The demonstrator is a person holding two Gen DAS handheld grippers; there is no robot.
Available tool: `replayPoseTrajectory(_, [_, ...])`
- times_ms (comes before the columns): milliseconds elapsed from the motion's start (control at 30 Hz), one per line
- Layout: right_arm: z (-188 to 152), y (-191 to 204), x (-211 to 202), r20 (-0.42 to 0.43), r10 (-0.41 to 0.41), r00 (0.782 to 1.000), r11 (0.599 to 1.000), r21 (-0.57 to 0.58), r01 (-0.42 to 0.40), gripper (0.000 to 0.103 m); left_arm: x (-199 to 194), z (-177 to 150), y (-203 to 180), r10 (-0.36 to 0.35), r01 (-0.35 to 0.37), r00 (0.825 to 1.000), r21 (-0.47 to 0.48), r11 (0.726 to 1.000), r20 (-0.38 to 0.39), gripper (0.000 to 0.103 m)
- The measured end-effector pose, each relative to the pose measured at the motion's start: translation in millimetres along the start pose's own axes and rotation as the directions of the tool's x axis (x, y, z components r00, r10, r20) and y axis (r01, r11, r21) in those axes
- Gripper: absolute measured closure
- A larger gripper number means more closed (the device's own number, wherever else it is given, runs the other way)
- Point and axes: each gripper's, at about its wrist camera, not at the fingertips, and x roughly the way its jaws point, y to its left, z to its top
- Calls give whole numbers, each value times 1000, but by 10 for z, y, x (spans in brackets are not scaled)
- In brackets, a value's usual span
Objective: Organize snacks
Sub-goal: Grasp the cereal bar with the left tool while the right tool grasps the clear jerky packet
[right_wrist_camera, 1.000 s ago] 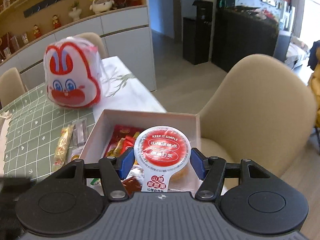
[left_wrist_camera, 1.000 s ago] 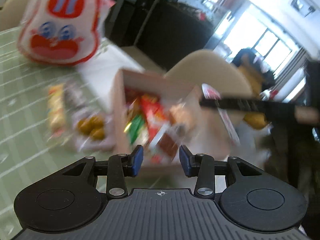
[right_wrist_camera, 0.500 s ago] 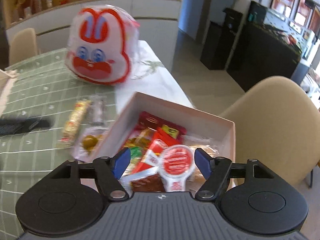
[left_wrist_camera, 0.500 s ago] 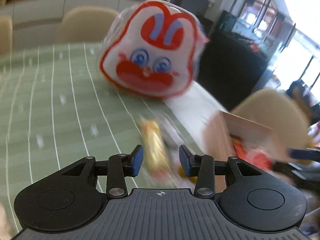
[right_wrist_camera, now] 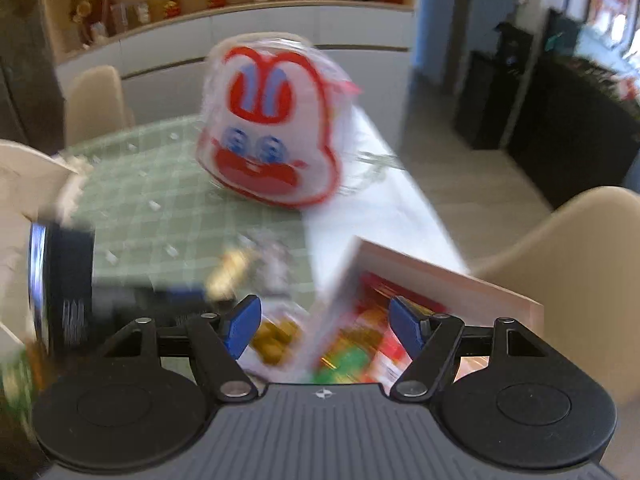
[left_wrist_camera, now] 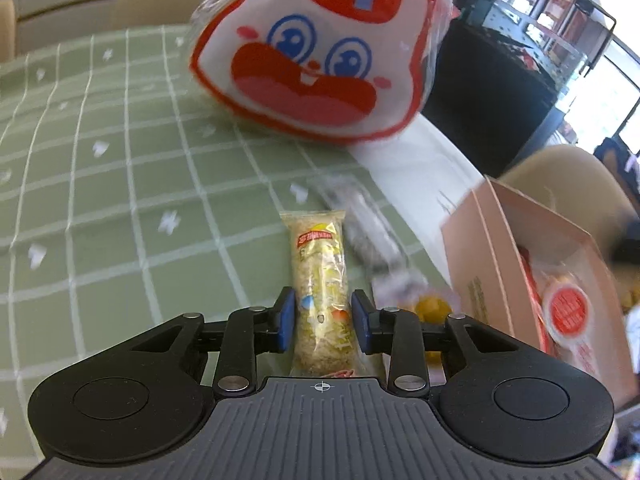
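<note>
In the left wrist view my left gripper point(left_wrist_camera: 323, 322) is open, its blue pads on either side of a long yellow rice-crisp bar point(left_wrist_camera: 320, 280) lying on the green checked tablecloth. Whether the pads touch the bar I cannot tell. A clear-wrapped snack point(left_wrist_camera: 370, 228) and a pack of yellow balls point(left_wrist_camera: 430, 306) lie just right of it. The pink cardboard box point(left_wrist_camera: 488, 264) of snacks stands at the right, with the red-lidded jelly cup point(left_wrist_camera: 566, 310) inside. In the blurred right wrist view my right gripper point(right_wrist_camera: 325, 326) is open and empty above the box's point(right_wrist_camera: 460, 280) left wall.
A big white-and-red rabbit-face bag point(left_wrist_camera: 320, 52) stands behind the snacks and shows in the right wrist view point(right_wrist_camera: 272, 136). Beige chairs point(right_wrist_camera: 588, 256) stand around the table. My left gripper's body point(right_wrist_camera: 64, 280) is at the left of the right wrist view.
My right gripper opened and left the red-lidded jelly cup in the box, then drew back and left. My left gripper swung left from the box and came down around the yellow bar.
</note>
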Motion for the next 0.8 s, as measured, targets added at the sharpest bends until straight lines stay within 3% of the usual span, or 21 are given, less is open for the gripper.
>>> replayPoseTrajectory(133, [401,168,582,-114,89,989,996,23,-87,33,-439,-367,37,-23,21,996,-16,1000,-85,68])
replayPoseTrajectory(200, [531,273,953,-181,124,976,992,22,-122,42,-657,-593,14,-27,27,991,-6,1000,-127,68])
replayPoseTrajectory(333, [593,501,1597,-308,45,950,997,-54,-64,49,-892,-952,14,-69,65,979,-28,997,-194,68])
replayPoseTrajectory(400, [594,537,1849,-350,-15,937,995,-93,-19,49,-974,-1047,54,-90,80,976,-54,995,-200,68])
replayPoseTrajectory(467, [604,498,1974,-369,-20,929,998,-68,-5,49,-1034,-1090,107,-102,89,976,-74,993,-193,68])
replayPoseTrajectory(533, [623,438,1994,-379,16,925,999,-19,-25,52,-1075,-1104,170,-107,91,977,-95,991,-186,68])
replayPoseTrajectory(567, [619,447,1975,-384,21,923,999,-31,-36,67,-1084,-1100,195,-106,89,977,-103,991,-183,68])
replayPoseTrajectory(700, [508,447,1595,-361,131,923,991,13,-135,68,-1154,-1116,227,-97,79,980,-110,991,-174,68])
replayPoseTrajectory(800, [302,410,892,-277,249,928,968,52,-244,68,-1217,-1163,155,-121,110,976,-70,991,-182,68])
